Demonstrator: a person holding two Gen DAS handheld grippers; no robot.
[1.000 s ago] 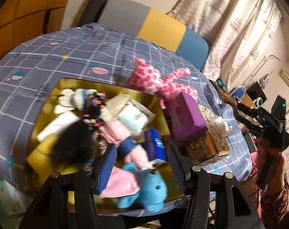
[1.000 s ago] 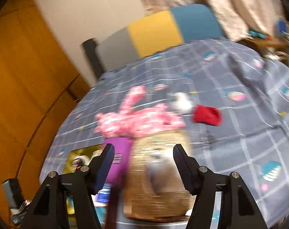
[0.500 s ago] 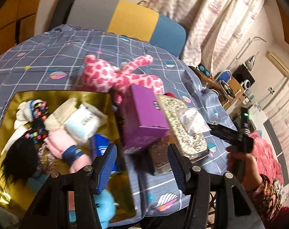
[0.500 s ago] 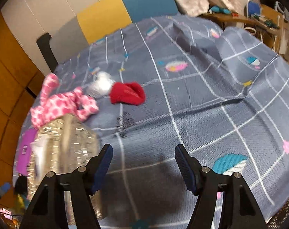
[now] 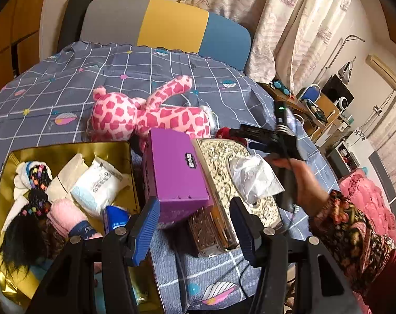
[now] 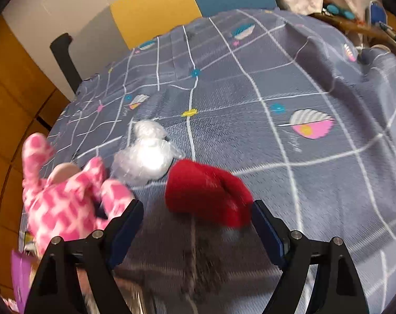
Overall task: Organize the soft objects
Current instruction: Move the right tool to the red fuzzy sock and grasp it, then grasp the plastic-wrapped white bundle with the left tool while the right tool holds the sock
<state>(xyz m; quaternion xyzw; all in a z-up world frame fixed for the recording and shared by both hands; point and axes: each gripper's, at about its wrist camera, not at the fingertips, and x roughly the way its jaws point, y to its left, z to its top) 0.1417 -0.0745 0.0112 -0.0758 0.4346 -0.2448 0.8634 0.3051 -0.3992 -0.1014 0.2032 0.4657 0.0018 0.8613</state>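
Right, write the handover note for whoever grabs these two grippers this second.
Left gripper: open, empty, over the near edge of the purple box beside the gold tray.
Right gripper: open, empty, just short of the red soft item on the bedsheet.
In the tray: socks, soft packs and other small items.
Still loose on the sheet: red item, pink spotted plush, plastic-wrapped white toy.
Next, probably: grasp the red item.

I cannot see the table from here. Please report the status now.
Both grippers open, left, right, nothing held. Red soft toy on the cloth just ahead of the right one. Nothing between them.
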